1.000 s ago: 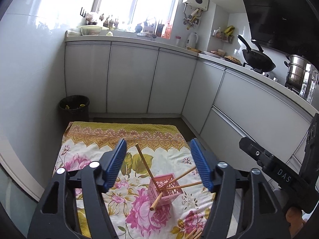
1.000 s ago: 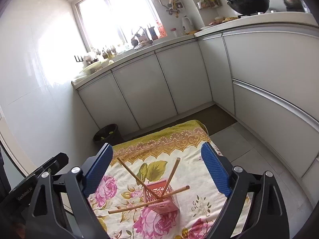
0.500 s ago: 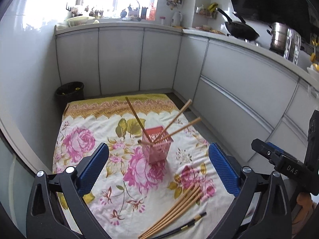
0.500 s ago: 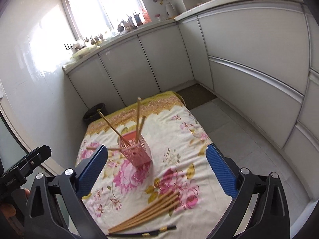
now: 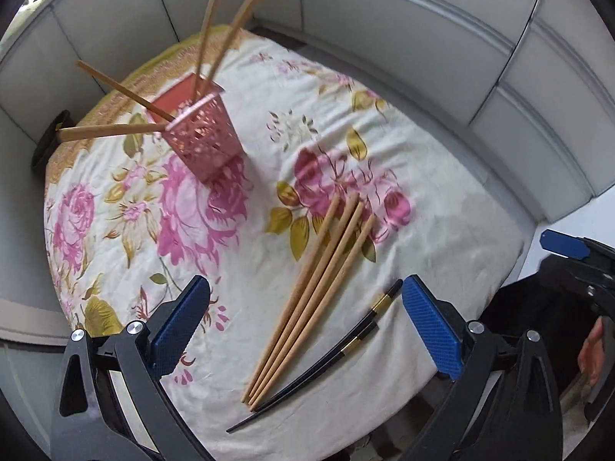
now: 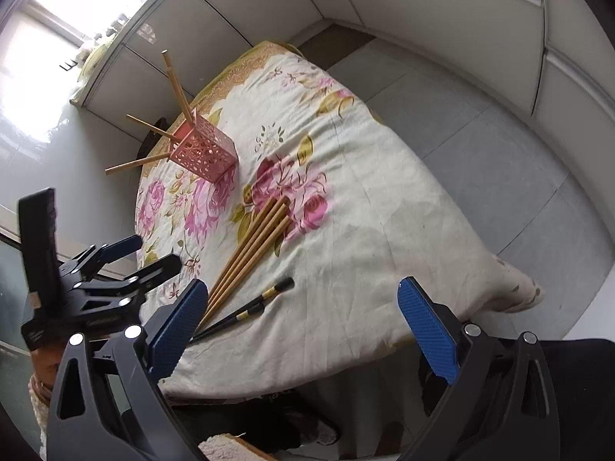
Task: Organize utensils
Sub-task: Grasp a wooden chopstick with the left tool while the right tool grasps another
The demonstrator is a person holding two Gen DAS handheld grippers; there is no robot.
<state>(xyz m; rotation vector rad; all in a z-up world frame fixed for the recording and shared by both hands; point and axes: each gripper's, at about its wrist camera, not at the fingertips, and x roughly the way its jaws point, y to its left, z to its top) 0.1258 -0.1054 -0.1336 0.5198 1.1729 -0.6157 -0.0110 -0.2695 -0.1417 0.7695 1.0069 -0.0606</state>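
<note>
Wooden chopsticks [image 5: 315, 292] lie bundled on the near floral cloth [image 5: 423, 199], black chopsticks [image 5: 330, 357] just right; the pink holder [image 5: 200, 134] stands far left. My left gripper [image 5: 303, 326] and right gripper [image 6: 303, 322] gape empty. I'd pinch one stick mid-length, level.

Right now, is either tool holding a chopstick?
No: the left tool and right tool are both open, and the loose wooden chopsticks lie on the floral cloth.

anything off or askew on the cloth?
Yes. The pink holder has four wooden chopsticks splayed in different directions instead of standing together. Four more wooden ones and a black pair lie loose on the cloth.
</note>
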